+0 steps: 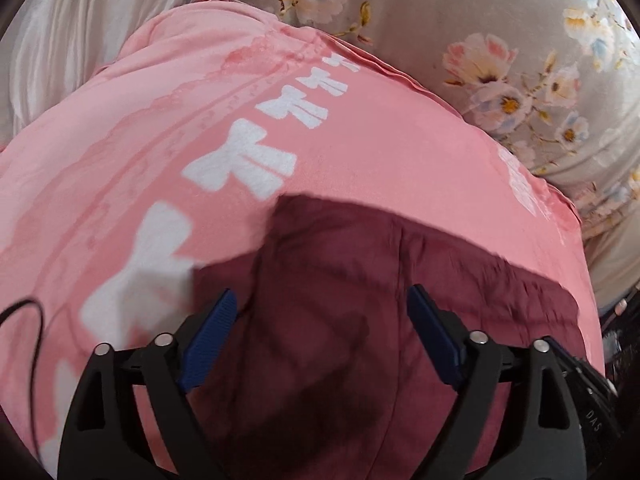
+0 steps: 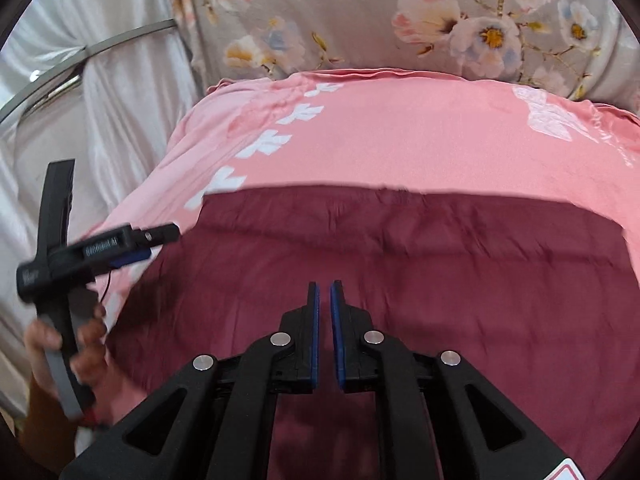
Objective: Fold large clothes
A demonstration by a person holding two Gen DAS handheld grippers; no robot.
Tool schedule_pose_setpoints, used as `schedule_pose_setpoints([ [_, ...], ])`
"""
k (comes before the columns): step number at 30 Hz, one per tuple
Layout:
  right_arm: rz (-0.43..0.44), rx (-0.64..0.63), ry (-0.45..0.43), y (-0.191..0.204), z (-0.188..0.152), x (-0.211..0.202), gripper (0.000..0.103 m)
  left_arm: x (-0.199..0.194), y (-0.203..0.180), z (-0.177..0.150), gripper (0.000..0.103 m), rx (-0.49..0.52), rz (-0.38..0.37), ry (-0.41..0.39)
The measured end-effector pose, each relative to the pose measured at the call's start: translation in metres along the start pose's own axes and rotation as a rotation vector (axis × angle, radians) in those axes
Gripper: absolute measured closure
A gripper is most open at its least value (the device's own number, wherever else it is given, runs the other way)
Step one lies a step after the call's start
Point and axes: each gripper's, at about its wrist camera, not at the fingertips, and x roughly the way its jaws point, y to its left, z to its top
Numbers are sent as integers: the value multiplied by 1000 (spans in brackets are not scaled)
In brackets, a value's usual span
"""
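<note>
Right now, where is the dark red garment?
In both views the dark red garment lies spread on the pink sheet, directly under both grippers.

The right claw (image 2: pixel 324 292) hangs over the maroon garment (image 2: pixel 400 260), its blue pads nearly together with only a thin gap and nothing between them. The garment lies spread on a pink sheet (image 2: pixel 400 140). At nine o'clock a hand (image 2: pixel 80 348) holds the left claw (image 2: pixel 132 246). At twelve lies floral bedding (image 2: pixel 340 20)
</note>
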Motion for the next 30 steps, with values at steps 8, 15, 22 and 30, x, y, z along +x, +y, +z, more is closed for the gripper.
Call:
schedule_pose_setpoints([
  [8,-24,42,50,-2,-80,-35,94,-23,46,-70,12,-169,-83,130],
  [15,-67,30,-8,2,-91,-28,94,-21,31,-77,12,-199,-94,103],
  [22,-92,11,-13,-1,-98,-12,94,-27,13,-73,42,-194,-114,106],
  [30,-100,-2,-71,-2,-109,-7,96,-74,-31,-58,81,-103,-168,17],
])
